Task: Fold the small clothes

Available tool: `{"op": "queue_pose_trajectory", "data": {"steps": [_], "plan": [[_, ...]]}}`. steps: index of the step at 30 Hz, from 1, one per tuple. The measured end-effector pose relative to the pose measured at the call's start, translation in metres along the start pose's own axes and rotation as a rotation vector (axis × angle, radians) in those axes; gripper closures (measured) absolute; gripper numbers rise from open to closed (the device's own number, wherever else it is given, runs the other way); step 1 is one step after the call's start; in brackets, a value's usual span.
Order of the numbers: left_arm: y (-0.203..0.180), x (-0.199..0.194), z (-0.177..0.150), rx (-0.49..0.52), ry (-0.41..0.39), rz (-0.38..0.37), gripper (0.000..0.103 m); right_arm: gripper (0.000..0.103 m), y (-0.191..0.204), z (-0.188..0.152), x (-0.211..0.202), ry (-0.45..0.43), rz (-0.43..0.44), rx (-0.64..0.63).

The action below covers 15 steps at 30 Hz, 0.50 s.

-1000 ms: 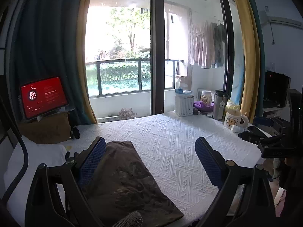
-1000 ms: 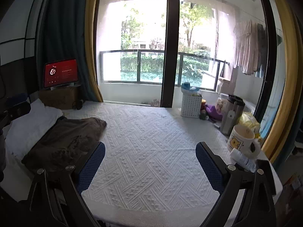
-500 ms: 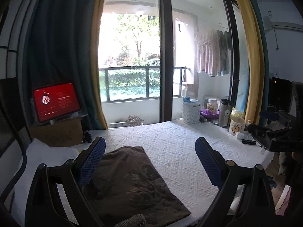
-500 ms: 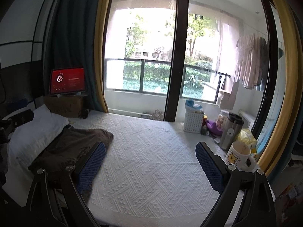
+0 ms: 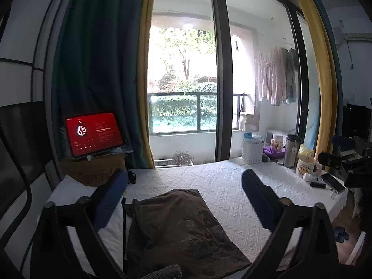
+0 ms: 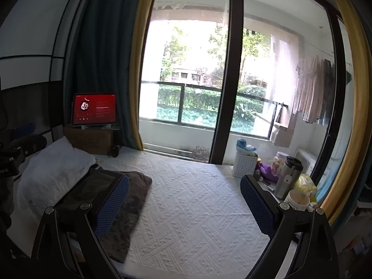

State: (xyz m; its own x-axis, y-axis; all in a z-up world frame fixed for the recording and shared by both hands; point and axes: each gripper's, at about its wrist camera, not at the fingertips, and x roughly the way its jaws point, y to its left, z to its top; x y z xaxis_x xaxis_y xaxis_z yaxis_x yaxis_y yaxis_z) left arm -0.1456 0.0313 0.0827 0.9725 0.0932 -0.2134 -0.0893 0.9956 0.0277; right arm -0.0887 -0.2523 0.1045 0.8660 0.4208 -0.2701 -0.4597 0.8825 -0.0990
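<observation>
Brown garment lies flat and squared on the bed; both tools wide and empty.

The brown garment (image 5: 181, 227) lies as a neat rectangle on the white bedspread (image 6: 197, 209), its long axis running from the near bed edge toward the window, one long side just beside the white pillow (image 6: 53, 174). It sits directly under and ahead of the left tool (image 5: 184, 193), which is nearer; from the right tool (image 6: 184, 200) it lies off to the left. Whether it awaits another fold or is finished cannot be told. Beyond the pillow, the red tablet screen (image 5: 94, 134) carries writing too small to read.
</observation>
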Motion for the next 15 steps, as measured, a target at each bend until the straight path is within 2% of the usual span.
{"op": "queue_pose_trajectory", "data": {"steps": [15], "plan": [[0.019,-0.021,0.007,-0.031,-0.065,0.031,0.001,0.001,0.025,0.016,-0.021,-0.067,0.008,0.013]]}}
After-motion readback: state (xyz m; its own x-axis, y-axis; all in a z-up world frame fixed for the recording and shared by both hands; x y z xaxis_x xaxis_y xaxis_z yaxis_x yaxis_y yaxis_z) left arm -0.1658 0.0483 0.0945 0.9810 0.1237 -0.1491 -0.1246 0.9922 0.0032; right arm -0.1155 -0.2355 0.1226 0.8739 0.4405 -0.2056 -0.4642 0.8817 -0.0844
